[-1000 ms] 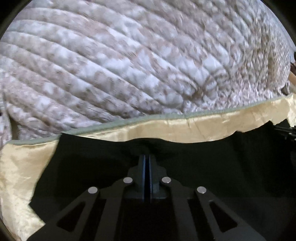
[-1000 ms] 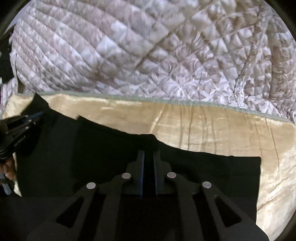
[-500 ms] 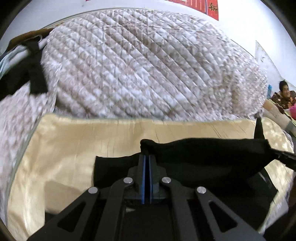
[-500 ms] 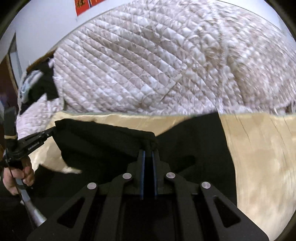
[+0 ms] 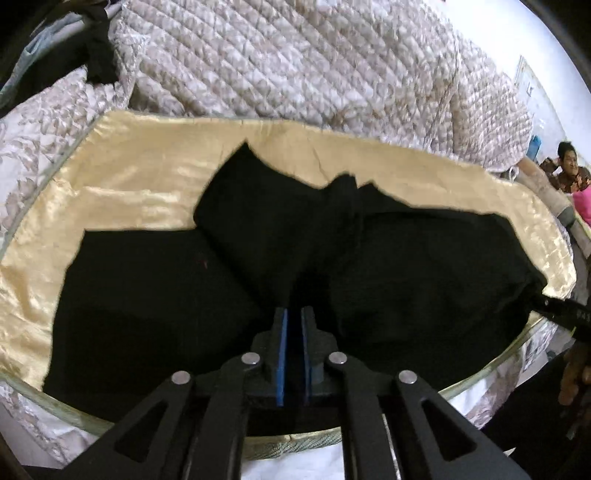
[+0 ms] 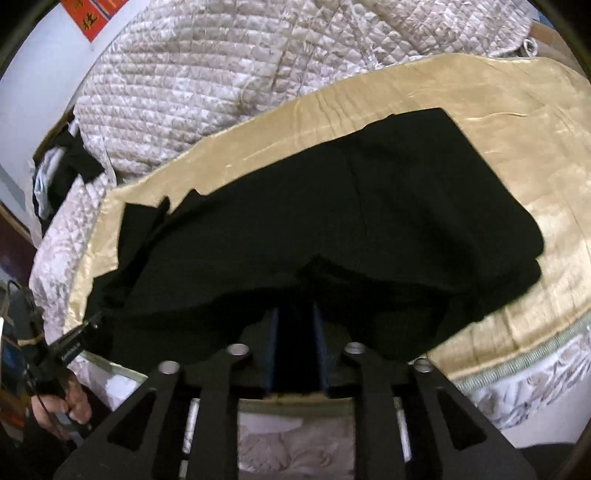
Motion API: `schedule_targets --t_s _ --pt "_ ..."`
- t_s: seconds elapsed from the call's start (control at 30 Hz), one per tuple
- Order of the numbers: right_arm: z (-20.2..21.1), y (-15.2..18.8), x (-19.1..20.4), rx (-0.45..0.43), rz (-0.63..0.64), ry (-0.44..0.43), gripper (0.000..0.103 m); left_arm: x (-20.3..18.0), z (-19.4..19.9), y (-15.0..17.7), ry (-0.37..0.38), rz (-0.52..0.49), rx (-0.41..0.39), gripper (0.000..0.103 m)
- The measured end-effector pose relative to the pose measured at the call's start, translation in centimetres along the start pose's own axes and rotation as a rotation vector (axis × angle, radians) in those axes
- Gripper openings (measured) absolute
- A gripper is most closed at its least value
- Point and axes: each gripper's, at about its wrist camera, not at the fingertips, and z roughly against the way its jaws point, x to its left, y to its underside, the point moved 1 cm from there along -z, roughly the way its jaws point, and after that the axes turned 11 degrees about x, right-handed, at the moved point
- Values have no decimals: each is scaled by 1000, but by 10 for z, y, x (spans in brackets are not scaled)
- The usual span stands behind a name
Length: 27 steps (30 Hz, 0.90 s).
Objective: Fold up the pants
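Left wrist view: left tongs (image 5: 294,317) clamp one pair of black pants (image 5: 155,295); right tongs (image 6: 295,314), slightly wider, grip the pants' near edge on the bed (image 6: 517,110).

This is a bedroom in a home. A bed (image 5: 140,177) fills the room, spread with a shiny gold sheet (image 6: 517,122), and a quilt (image 5: 295,62) in pale patchwork is heaped along its far side. Dark clothes (image 6: 70,162) lie bundled at the far left end. A red paper with Chinese characters (image 6: 88,18) hangs on the white wall (image 6: 40,74). At the far right a man (image 5: 569,166) sits smiling.
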Motion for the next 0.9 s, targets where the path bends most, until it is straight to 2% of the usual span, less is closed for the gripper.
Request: schedule_targets --t_s 0.03,0.07,0.1,0.2,0.37,0.5,0.57,0.63,0.73,0.8,0.83,0.87,0.9 --pt "2 3 -2 -6 -17 -17 54 0 4 -4 4 1 -14 29" --pt "5 5 -7 -18 -44 -39 63 -1 8 -6 9 -2 -30 37" --pt "8 7 -11 -30 -63 -54 63 -3 11 -10 12 -8 -49 48" --pt "14 6 -24 -75 -128 -85 63 -16 7 -27 9 -42 -66 54" --pt "12 1 -50 -112 -269 -119 63 -54 -36 -48 -43 -180 -14 55" --pt "12 -4 -69 -154 -358 -124 63 -72 -71 -57 -145 -246 1 55" --pt "13 -6 -75 -175 -381 -125 63 -72 -80 -61 -178 -247 6 53" --pt "15 -9 -81 -195 -406 -112 63 -70 -83 -65 -191 -235 3 29" --pt "13 -14 -85 -206 -431 -96 60 -61 -79 -68 -158 -193 7 7" --pt "12 -16 -88 -207 -434 -57 40 -51 -67 -65 -164 -148 -30 6" --pt "10 -15 -92 -201 -448 -54 25 -43 -55 -62 -156 -112 -63 5" --pt "9 -13 -97 -197 -463 -65 20 -35 -44 -59 -150 -76 -92 5" --pt "8 -12 -100 -195 -473 -77 20 -28 -35 -56 -149 -44 -116 5"
